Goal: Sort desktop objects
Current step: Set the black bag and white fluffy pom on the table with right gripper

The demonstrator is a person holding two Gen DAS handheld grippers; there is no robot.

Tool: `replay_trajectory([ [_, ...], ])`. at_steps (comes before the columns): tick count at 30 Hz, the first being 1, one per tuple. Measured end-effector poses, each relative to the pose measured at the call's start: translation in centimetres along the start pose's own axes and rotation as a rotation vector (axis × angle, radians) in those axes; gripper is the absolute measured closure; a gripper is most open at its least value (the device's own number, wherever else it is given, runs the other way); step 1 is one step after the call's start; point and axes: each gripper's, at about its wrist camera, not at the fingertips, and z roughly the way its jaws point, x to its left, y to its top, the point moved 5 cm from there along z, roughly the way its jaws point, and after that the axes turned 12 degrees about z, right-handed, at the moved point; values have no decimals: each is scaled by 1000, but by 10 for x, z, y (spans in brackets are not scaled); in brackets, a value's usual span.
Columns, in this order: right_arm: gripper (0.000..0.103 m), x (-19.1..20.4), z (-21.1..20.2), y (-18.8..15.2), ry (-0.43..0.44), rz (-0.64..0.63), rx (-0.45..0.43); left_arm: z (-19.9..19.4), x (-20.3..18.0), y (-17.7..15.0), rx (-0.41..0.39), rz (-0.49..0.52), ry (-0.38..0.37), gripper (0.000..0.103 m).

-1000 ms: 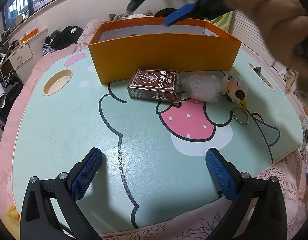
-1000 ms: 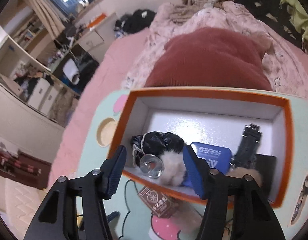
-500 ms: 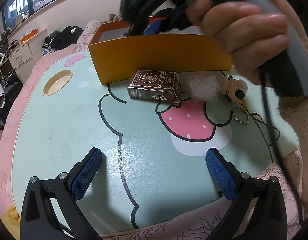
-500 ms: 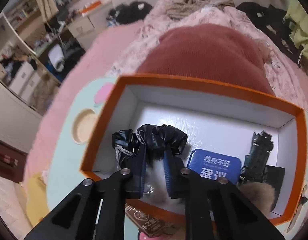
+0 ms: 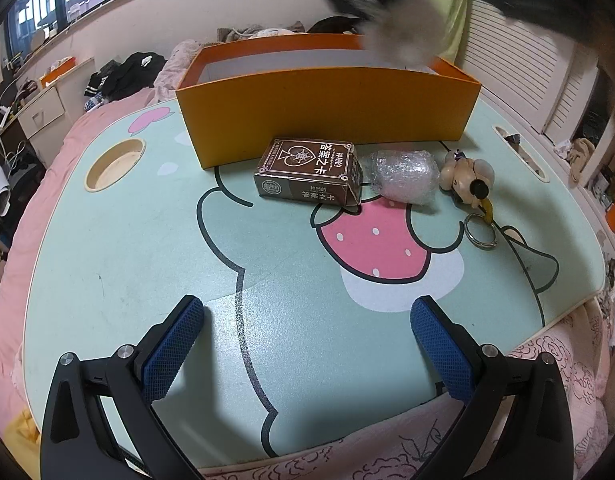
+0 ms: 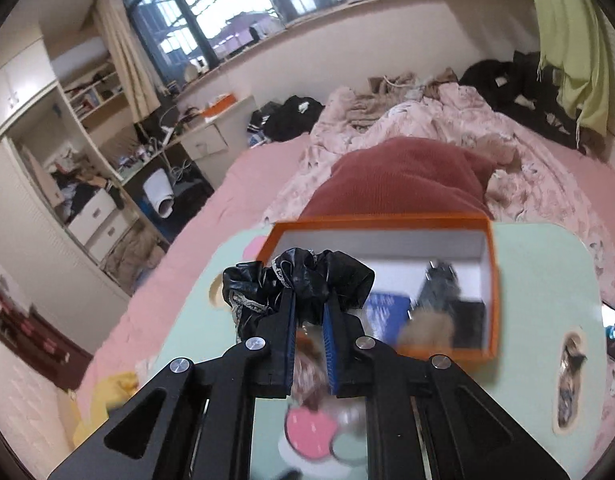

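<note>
Lifting a black satin scrunchie point(image 6: 297, 280) with a pale fur puff hanging under it, the right gripper point(image 6: 309, 320) has its pads pressed together on the fabric, holding it above the near edge of the orange box point(image 6: 492, 280); in my judgement the step in hand is taking an item out of that box, and the next move calls for carrying it clear of the rim and picking a spot on the lap table point(image 5: 107, 260) to set it down; the left gripper point(image 5: 303, 344) hangs spread and empty over the near table; a brown card box point(image 5: 311, 170), a bubble-wrapped bundle point(image 5: 403, 174) and a plush mouse keychain point(image 5: 469, 178) lie just before the box wall; the mint cartoon table sits on a pink bed in a cluttered bedroom.
</note>
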Motion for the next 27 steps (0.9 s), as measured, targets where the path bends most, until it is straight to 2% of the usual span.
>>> replay_trajectory([
  [5,90,-17,7,-41,-62,-35,66,0,0,0,0,0,0,0],
  [9,83,-35,19,-55,-134,-40,41,0,0,0,-1,0,0,0],
  [10,79,-38,17,-58,-139,-38,26,0,0,0,0,0,0,0],
  [12,42,-45,11,-66,-123,-26,26,0,0,0,-1,0,0,0],
  [14,36,-50,-1,-78,-110,-32,5,0,0,0,-1,0,0,0],
  [15,35,-53,-6,-87,-133,-50,0,0,0,0,-1,0,0,0],
  [17,33,-59,-12,-104,-205,-94,-4,0,0,0,-1,0,1,0],
  [20,20,-66,-17,-132,-319,-159,-19,0,0,0,-1,0,1,0],
  [22,19,-76,-13,-148,-387,-175,-9,0,0,0,-1,-1,1,0],
  [23,19,-82,-8,-154,-394,-167,15,0,0,1,0,0,1,0],
  [24,9,-86,-5,-156,-387,-159,28,-1,0,0,0,0,1,0],
  [27,0,-91,-2,-153,-395,-158,11,0,0,-1,-2,1,3,0],
])
